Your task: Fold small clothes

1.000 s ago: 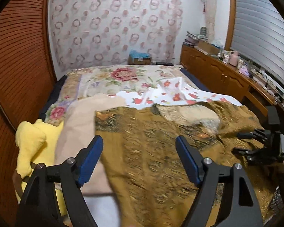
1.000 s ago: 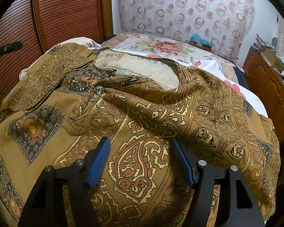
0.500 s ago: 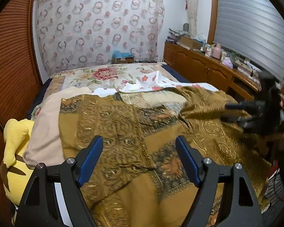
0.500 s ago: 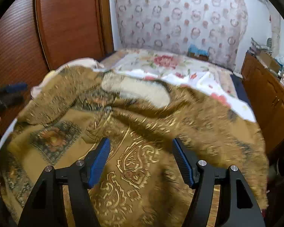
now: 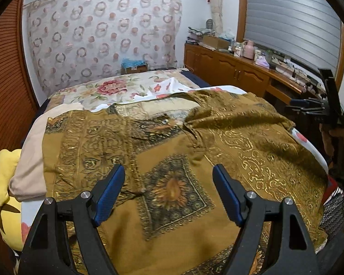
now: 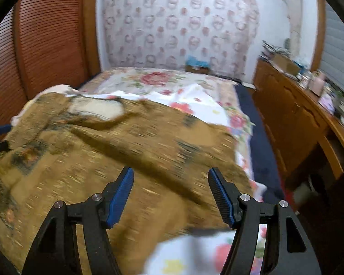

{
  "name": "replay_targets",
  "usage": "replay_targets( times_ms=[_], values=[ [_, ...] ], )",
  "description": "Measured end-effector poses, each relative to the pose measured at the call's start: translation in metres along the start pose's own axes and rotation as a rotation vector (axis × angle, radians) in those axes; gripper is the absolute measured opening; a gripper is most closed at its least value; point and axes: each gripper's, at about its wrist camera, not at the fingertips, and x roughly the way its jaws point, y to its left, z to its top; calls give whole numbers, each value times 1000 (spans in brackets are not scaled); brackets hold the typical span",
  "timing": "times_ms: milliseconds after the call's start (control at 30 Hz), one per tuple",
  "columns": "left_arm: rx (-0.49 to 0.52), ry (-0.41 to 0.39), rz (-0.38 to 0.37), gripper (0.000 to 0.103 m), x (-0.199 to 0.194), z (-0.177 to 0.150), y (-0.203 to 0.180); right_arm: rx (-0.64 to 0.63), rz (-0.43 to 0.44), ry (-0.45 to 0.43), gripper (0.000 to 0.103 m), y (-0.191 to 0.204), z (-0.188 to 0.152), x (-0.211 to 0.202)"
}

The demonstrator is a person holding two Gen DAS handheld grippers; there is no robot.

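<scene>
Blue-padded tongs hang spread and empty over a shirt not yet folded.

The left gripper (image 5: pixel 168 192) and right gripper (image 6: pixel 170 196) both stand wide apart, pinching nothing, above the ochre paisley shirt (image 5: pixel 172 160), which lies spread open and rumpled across the floral bedsheet (image 5: pixel 117 89), a beige garment (image 5: pixel 32 160) just beside it. No fold appears made; judging by this, the whole task remains.
</scene>
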Motion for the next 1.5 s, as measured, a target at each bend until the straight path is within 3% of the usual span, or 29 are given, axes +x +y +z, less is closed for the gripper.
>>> replay_targets(
  times_ms=[333,533,667,767,900,1067,1100,1333,1500],
  values=[
    [34,-3,-54,79,-3,-1,-30,154,-50,103,69,-62,-19,28],
    [47,3,-71,79,-3,-1,-38,222,-17,167,69,-82,-19,47],
    [45,7,-75,79,-2,-2,-38,294,58,190,67,-95,-12,56],
    [38,16,-75,79,0,-4,-35,344,124,196,61,-105,-16,61],
    [28,28,-73,79,2,-7,-34,390,177,190,39,-114,-18,61],
    [20,31,-83,79,3,-9,-34,354,174,185,21,-113,-19,59],
    [20,31,-83,79,3,-9,-34,332,134,178,10,-112,-17,55],
    [11,39,-83,79,6,-11,-33,231,36,87,7,-97,-2,29],
    [9,36,-82,79,4,-12,-33,136,43,-3,7,-65,17,1]
  ],
)
